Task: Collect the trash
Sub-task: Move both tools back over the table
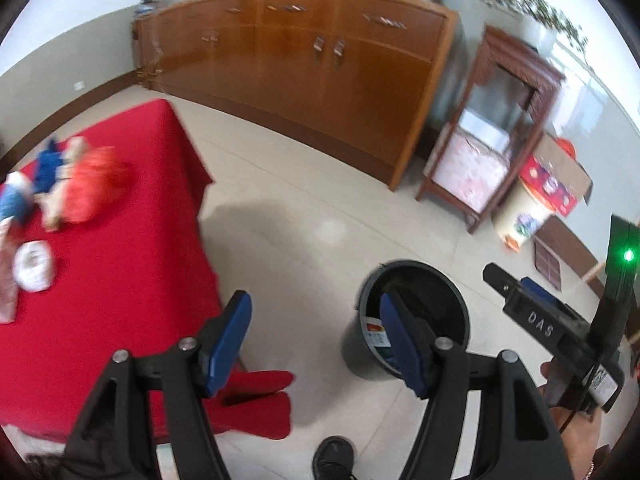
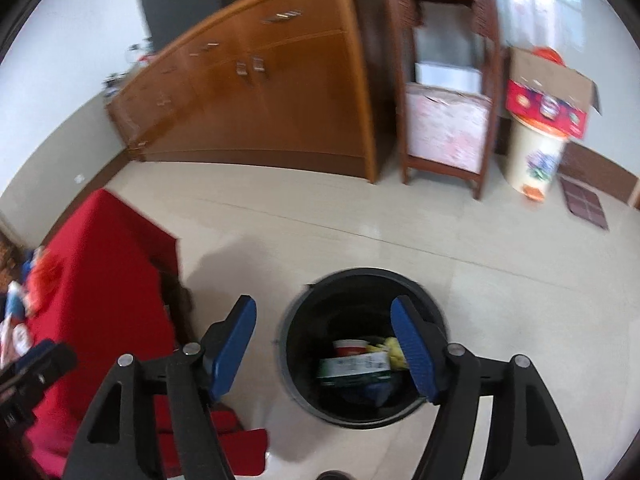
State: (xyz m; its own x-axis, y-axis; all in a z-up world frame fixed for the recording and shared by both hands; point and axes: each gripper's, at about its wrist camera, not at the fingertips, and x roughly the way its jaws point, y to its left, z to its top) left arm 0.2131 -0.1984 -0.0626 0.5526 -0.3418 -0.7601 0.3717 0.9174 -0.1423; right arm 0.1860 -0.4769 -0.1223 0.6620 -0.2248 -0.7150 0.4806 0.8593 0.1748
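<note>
A black trash bin [image 2: 364, 360] stands on the floor beside a red-clothed table [image 1: 120, 264]. Inside the black trash bin lie a green-and-white carton [image 2: 354, 368], a red cup [image 2: 350, 347] and yellow wrapping [image 2: 390, 350]. My right gripper [image 2: 324, 346] hangs open above the bin's left rim with nothing between its blue pads. My left gripper [image 1: 316, 336] is open and empty over the floor between the table and the black trash bin [image 1: 414, 316]. On the table lie blurred red, blue and white wrappers [image 1: 68, 184] and a white tape roll [image 1: 34, 266]. The right gripper [image 1: 532, 318] shows at the right edge of the left wrist view.
A long wooden sideboard [image 1: 304, 68] lines the far wall. Beside it stand a dark wooden stand [image 2: 448, 92] and a cream bucket [image 2: 536, 160] topped by a cardboard box [image 2: 548, 88]. A dark shoe [image 1: 334, 458] shows at the bottom. Pale tiled floor [image 2: 360, 224] lies between.
</note>
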